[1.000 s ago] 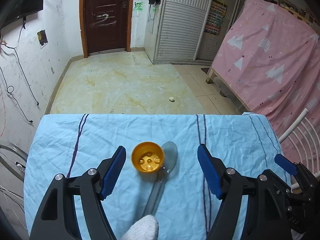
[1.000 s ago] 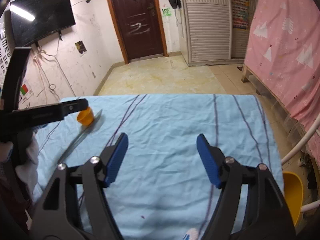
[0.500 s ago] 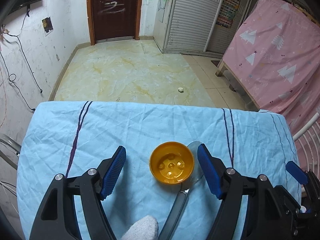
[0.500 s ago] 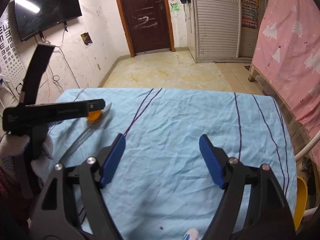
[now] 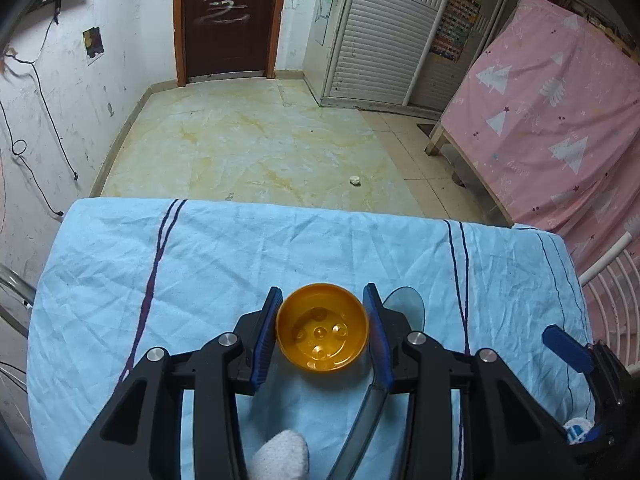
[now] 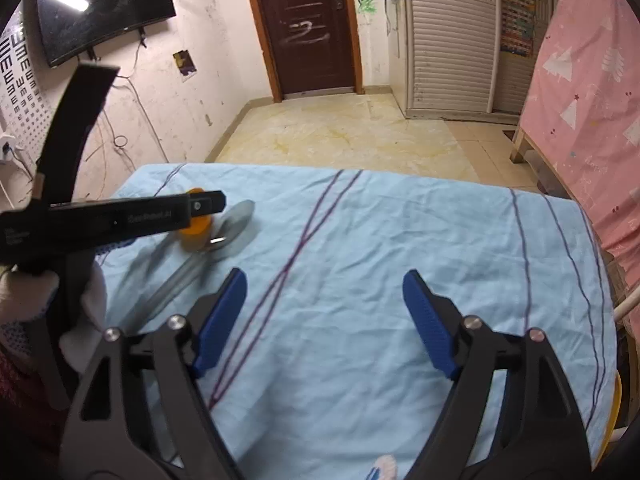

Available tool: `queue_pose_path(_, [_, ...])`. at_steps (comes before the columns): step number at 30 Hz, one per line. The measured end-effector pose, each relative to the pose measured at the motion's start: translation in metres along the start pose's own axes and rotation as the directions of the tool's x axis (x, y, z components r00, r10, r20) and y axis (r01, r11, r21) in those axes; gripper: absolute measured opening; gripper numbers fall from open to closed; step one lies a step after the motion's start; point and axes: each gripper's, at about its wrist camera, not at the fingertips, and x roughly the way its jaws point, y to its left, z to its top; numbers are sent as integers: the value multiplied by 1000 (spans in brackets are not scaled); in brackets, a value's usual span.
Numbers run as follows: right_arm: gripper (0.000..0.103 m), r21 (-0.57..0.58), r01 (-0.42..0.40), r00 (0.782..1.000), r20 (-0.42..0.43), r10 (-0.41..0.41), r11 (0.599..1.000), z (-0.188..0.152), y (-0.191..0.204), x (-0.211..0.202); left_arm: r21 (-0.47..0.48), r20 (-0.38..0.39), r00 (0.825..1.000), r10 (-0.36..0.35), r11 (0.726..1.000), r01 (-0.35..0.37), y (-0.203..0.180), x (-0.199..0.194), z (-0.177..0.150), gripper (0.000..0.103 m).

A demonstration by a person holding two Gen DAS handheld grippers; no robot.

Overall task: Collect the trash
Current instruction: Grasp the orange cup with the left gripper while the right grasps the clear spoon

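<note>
Orange cup (image 5: 322, 328) — pale blue cloth (image 5: 240, 248), dark stripes — pink tree-print sheet (image 5: 560, 120).

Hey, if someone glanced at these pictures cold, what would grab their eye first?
Probably the orange plastic cup, sitting between the blue pads of the left tool as its jaws are closing around it on the light blue tablecloth. Next, the clear plastic spoon lying just right of the cup. The right tool hangs over bare cloth, its jaws opening, with nothing between them.

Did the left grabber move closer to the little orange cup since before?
Yes. The left gripper came forward over the blue cloth until its closing jaws flank the orange cup, which stayed beside the clear spoon.
</note>
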Motion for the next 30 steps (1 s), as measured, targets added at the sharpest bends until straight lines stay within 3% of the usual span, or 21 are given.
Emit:
queue_pose_path(14, [79,37,-112,991,-67,114,993,23,38,37,-90,107,994,19,996,-10,38,-52,2,32])
queue_pose_path(21, [78,-2,-90,991,-102,89,996,32,60,57,-125,139,990,30,992,-12,52,-63,4,32])
queue_pose_path(30, [52,-141,28,994,-104,-43,990,33,91,66,-148,153,988,19,989,4,61,-69,5,32])
